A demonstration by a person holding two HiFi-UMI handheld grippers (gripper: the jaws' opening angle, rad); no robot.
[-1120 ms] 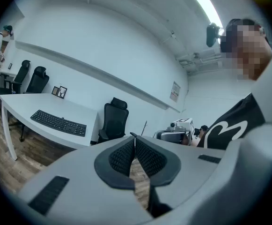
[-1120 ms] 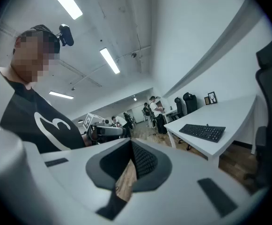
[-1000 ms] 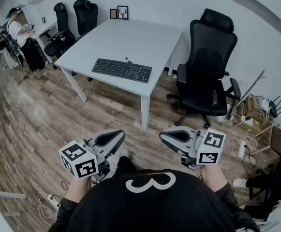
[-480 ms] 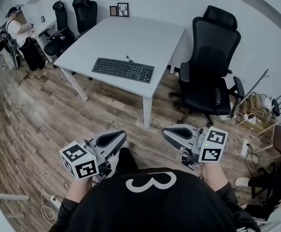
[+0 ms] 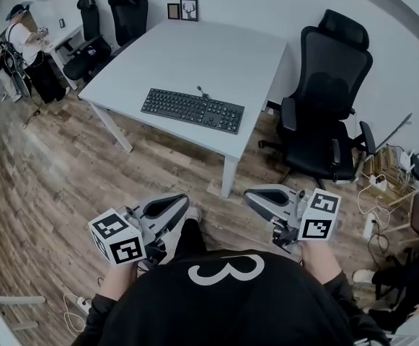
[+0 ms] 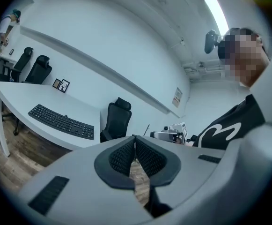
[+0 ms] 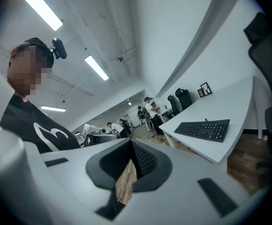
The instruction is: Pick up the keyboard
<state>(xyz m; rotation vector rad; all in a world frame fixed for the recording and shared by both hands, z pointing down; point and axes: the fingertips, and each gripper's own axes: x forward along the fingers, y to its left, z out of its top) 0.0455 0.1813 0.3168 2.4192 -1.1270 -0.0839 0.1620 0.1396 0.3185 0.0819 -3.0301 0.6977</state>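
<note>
Keyboard (image 5: 192, 110) nearer, left claw (image 5: 180, 200), right claw (image 5: 249, 197) level

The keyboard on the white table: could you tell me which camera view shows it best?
The head view: it looks down on the whole keyboard, flat on the table, keys facing the camera. Both gripper views show it whole but small, at a shallow angle.

A person is holding the left gripper (image 5: 171, 206) and right gripper (image 5: 261, 197) level at waist height, jaws closed, both empty.
</note>
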